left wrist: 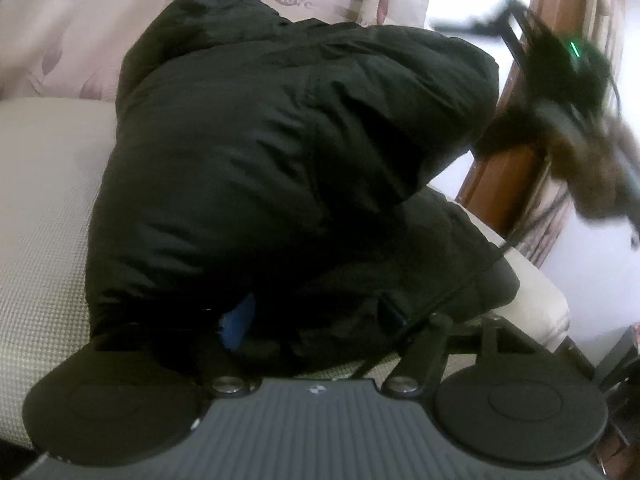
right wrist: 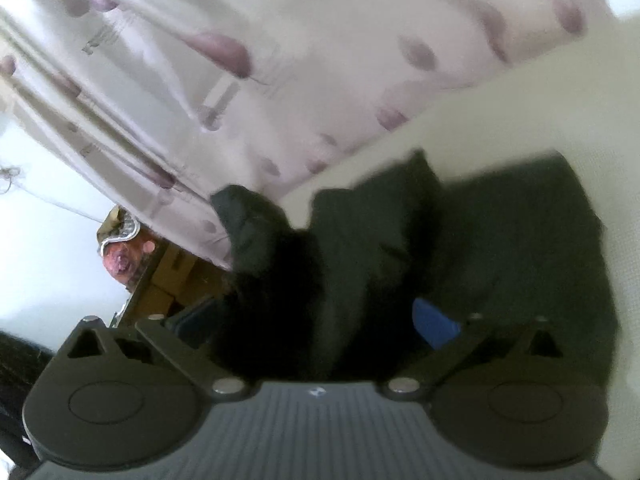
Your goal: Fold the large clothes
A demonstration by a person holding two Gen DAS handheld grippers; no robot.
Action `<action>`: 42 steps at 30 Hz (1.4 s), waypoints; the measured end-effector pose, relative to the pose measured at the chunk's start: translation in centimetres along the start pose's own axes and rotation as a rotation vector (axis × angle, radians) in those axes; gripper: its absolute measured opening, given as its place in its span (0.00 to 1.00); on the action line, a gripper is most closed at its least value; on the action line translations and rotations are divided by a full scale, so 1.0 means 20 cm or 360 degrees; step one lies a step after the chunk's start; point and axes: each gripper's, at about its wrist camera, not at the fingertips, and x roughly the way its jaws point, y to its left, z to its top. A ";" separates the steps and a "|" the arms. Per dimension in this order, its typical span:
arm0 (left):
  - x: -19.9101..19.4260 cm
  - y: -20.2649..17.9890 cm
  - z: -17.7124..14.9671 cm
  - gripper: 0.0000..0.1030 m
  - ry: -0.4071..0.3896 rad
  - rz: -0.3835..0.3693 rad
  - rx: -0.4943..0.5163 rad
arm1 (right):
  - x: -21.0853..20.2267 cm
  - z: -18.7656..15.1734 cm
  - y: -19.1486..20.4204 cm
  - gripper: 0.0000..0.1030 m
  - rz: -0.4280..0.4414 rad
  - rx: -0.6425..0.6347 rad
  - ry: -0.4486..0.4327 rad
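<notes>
While a bulky black padded jacket [left wrist: 288, 152] lies bunched on a pale woven mattress [left wrist: 44, 216], both hand-held grippers sit close against its near edge, and the fold looks to be between grabs rather than finished. Seen from the left wrist camera, the left gripper [left wrist: 320, 336] has its dark fingers parted with jacket cloth mounded over and between them; whether the pads press on that cloth cannot be told. From the right wrist camera, the right gripper [right wrist: 316, 332] stands spread wide, its two black fingers splayed to either side of a dark fold, gripping nothing.

The jacket's shell is smooth and faintly glossy, quilted into soft puffy ridges, and it humps high instead of lying flat; a small bright blue patch [left wrist: 238, 326] shows near its lower hem. A brown furry trim [left wrist: 592, 168] hangs off the mattress's far side beside a reddish wooden bed frame [left wrist: 516, 168], blurred. Behind it falls a pale pink curtain printed with mauve leaves and discs [left wrist: 80, 32].

By the look of it, the garment is gathered but not yet squared. The next move likely calls for pinching a firm edge of the slippery shell, since thick filling springs back, and pulling it taut across the mattress before laying it over.
</notes>
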 end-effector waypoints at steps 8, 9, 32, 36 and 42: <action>0.03 -0.10 -0.01 0.78 0.0004 -0.0044 0.0000 | 0.65 0.15 0.53 1.00 -0.0508 -0.0510 0.0532; 0.04 -0.10 -0.01 0.79 0.0005 -0.0050 0.0004 | 0.70 0.13 0.55 1.00 -0.0560 -0.0536 0.0567; -0.38 -0.31 0.00 1.00 -0.0345 -0.0148 0.0145 | -0.16 -0.25 -0.13 0.15 -0.0239 -0.0103 -0.0338; -0.30 -0.29 0.04 1.00 -0.0317 -0.0164 0.0075 | -0.26 -0.35 -0.39 0.15 -0.0147 0.0142 -0.0504; -0.19 -0.27 0.20 1.00 -0.0379 -0.0172 0.0089 | -0.26 -0.41 -0.69 0.15 0.0030 0.0444 -0.0500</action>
